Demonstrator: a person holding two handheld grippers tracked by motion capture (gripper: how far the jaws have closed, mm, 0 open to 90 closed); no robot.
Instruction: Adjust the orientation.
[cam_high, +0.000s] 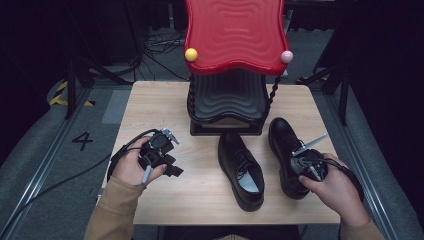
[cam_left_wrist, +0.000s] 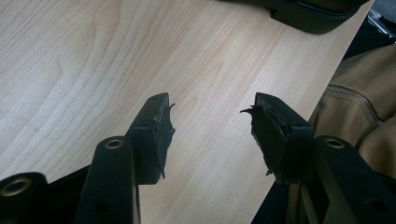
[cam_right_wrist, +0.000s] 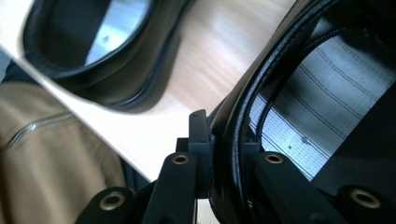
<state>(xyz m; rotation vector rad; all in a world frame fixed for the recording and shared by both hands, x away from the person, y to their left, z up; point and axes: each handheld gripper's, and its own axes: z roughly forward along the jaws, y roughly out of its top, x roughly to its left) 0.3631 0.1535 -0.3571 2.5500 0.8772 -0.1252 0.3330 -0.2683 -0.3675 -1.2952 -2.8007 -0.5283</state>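
**Right jaws clamp the collar of a black shoe**

The right gripper (cam_right_wrist: 224, 140) has its jaws clenched on the heel collar of the right-hand black shoe (cam_high: 287, 150): one jaw sits outside the rim, the other inside against the striped lining. Beyond the outer jaw, the second black shoe (cam_high: 241, 167) rests on the tabletop (cam_high: 200, 190), apart from the grip. The left gripper (cam_left_wrist: 212, 128) hangs with its jaws released, bare wood between them and the second shoe's sole well ahead. A red-topped rack (cam_high: 235, 35) stands behind the shoes.
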